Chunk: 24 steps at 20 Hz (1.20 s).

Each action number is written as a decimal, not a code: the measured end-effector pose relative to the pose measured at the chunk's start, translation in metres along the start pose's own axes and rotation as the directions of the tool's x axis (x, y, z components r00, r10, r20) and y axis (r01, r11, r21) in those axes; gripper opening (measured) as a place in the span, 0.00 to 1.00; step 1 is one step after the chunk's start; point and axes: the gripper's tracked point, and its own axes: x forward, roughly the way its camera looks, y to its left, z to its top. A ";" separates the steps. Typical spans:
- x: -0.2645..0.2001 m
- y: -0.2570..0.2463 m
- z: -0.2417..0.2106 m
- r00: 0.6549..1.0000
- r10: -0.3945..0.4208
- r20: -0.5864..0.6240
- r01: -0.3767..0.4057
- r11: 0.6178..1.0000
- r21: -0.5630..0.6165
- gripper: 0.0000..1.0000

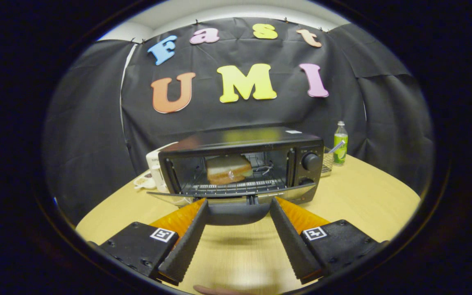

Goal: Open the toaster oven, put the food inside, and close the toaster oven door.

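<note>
The black toaster oven [240, 141] stands on the wooden table [367, 196], its door [236, 196] folded down flat toward me. Inside, on the wire rack [236, 186], lies a sandwich of toasted bread [228, 169], left of the middle. My gripper [238, 203] is open, the fingers spread wide. The door's dark handle [238, 214] lies between the two fingertips, which reach the door's front edge. Whether the fingers touch the handle I cannot tell. Two control knobs [311, 162] sit on the oven's right panel.
A white appliance [155, 166] with a cord stands behind the oven's left side. To the oven's right are a wire basket [327, 162] and a green bottle [340, 143]. Part of a person's finger [215, 290] shows below the gripper.
</note>
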 end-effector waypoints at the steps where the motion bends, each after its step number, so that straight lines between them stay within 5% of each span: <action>1: 0.002 -0.003 0.006 1.000 -0.010 0.005 0.010 1.000 0.007 0.98; 9: -0.048 -0.005 0.056 0.995 0.004 0.095 -0.005 1.000 0.009 0.98; 24: -0.245 -0.060 0.162 0.967 0.005 0.253 0.004 0.999 -0.034 0.98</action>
